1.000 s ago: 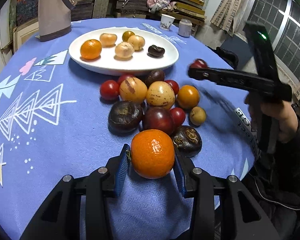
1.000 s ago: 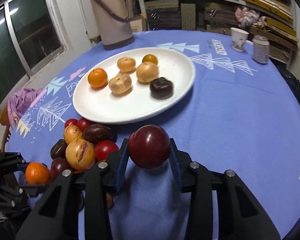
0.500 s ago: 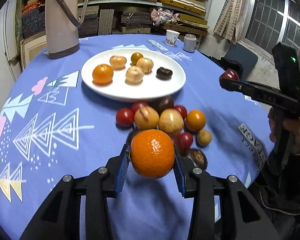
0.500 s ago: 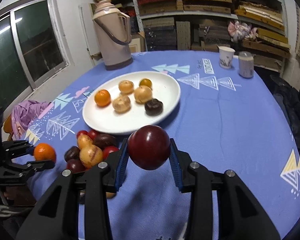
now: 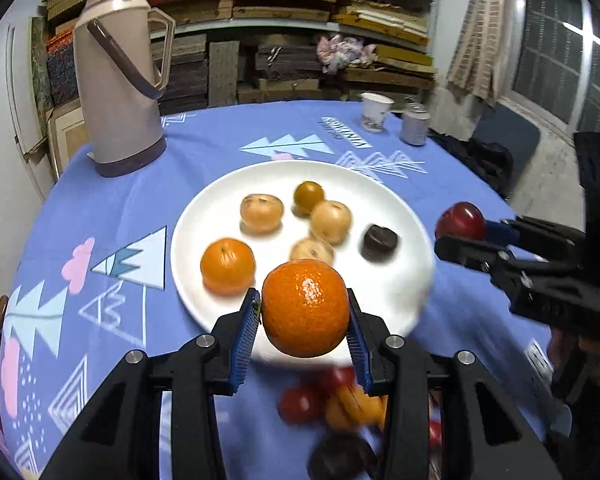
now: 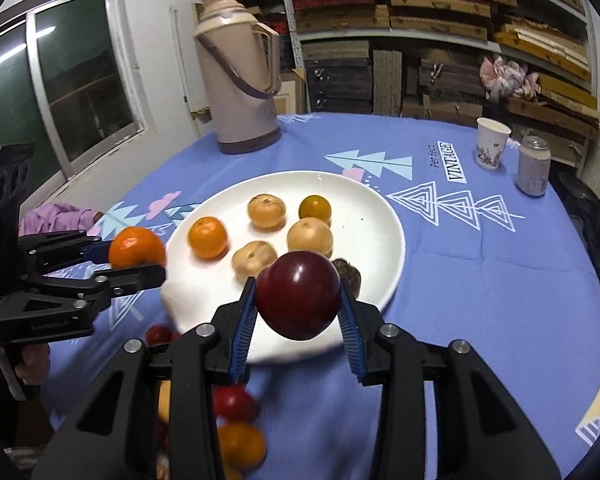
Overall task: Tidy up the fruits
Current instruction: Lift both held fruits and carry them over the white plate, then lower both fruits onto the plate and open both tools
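Since half a second ago, both grippers have advanced over the round white ceramic plate: the left gripper clamps a bright orange mandarin, the right gripper a dark red plum. Only the right view shows the purple cloth at the table edge.

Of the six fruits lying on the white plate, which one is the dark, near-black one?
The dark brown fruit at the white plate's right edge, nearest the right gripper. The other five are orange, tan or yellow.
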Demonstrator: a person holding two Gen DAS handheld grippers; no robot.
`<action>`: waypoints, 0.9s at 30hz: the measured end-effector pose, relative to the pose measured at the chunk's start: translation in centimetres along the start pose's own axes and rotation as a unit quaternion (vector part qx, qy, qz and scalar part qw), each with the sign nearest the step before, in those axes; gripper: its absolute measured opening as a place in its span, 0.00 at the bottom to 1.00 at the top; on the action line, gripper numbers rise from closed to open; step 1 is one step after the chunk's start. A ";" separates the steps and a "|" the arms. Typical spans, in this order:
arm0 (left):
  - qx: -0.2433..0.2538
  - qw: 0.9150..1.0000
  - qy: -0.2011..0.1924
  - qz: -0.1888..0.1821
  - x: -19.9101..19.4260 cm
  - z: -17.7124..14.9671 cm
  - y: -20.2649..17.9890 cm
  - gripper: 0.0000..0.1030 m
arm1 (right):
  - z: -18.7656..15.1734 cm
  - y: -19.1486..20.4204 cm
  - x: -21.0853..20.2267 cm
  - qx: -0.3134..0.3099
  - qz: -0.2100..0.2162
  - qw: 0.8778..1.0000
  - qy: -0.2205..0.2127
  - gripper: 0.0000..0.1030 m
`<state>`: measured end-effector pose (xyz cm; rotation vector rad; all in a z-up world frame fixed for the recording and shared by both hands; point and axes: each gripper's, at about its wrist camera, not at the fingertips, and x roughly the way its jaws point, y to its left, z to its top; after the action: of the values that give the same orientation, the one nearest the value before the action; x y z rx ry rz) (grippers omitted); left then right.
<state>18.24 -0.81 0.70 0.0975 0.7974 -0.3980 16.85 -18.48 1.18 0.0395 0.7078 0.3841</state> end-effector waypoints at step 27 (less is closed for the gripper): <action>-0.026 0.998 0.041 0.044 9.2 5.9 1.4 0.68 | 3.3 -5.5 10.4 0.069 -0.035 0.997 0.020 0.57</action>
<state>28.55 -3.81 -1.85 0.1006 0.8801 -0.2917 28.01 -19.56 -3.73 0.1364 0.7726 0.2688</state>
